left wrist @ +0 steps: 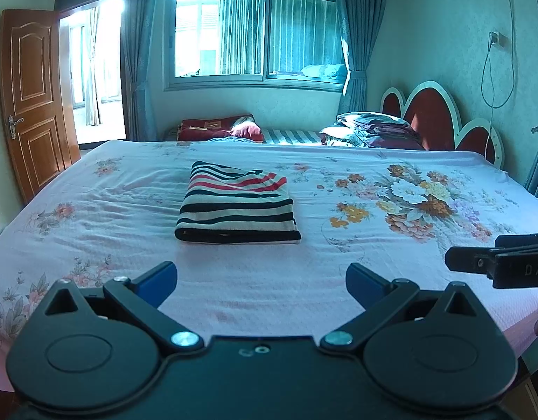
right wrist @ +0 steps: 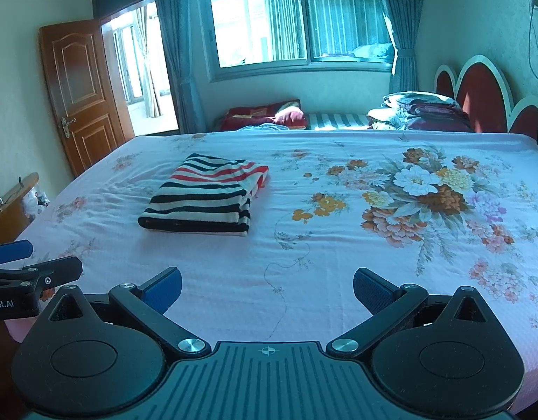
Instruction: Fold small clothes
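A folded striped garment (left wrist: 237,206) with black, white and red stripes lies flat on the bed; it also shows in the right wrist view (right wrist: 204,196). My left gripper (left wrist: 261,285) is open and empty, held above the near edge of the bed, short of the garment. My right gripper (right wrist: 267,292) is open and empty, to the right of the left one and back from the garment. The right gripper's side shows at the right edge of the left wrist view (left wrist: 500,262). The left gripper's side shows at the left edge of the right wrist view (right wrist: 27,273).
The bed has a pink floral sheet (left wrist: 374,245) and a red and white headboard (left wrist: 437,119) at the right. Pillows and quilts (left wrist: 370,129) are stacked at the far side. A wooden door (left wrist: 34,98) stands open at the left.
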A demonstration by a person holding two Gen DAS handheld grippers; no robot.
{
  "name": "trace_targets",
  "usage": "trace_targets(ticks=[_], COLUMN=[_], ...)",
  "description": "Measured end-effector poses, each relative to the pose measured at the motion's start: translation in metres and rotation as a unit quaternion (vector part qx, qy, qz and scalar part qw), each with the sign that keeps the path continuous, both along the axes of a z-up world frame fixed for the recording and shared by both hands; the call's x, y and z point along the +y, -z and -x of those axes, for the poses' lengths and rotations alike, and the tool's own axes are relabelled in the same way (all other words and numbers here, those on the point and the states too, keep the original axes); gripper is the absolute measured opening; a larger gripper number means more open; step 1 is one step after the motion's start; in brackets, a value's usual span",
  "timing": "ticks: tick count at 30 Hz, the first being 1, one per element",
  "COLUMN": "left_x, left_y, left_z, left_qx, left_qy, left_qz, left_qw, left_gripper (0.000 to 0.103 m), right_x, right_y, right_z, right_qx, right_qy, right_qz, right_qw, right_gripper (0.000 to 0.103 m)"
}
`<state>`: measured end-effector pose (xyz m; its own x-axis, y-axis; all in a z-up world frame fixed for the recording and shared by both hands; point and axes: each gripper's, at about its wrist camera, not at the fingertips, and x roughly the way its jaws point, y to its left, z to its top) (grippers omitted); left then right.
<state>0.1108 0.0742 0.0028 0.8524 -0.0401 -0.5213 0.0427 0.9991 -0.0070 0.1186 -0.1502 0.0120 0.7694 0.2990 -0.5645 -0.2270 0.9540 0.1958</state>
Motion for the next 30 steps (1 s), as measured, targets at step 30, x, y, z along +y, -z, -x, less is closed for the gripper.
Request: trace_targets(ticks=[30], left_x=[-0.0019], left_y=[-0.0005], left_z=[-0.0017], left_qx=[-0.003], left_qy=[0.008], left_qz=[-0.006], left_qw=[0.9999], left_gripper=[0.102], right_x=[-0.0001], right_y=[0.0032], right_z=[0.0001], right_qx=[0.003], right_qy=[-0.001], right_qz=[0.000], right_qw=[1.000], right_gripper=[0.103])
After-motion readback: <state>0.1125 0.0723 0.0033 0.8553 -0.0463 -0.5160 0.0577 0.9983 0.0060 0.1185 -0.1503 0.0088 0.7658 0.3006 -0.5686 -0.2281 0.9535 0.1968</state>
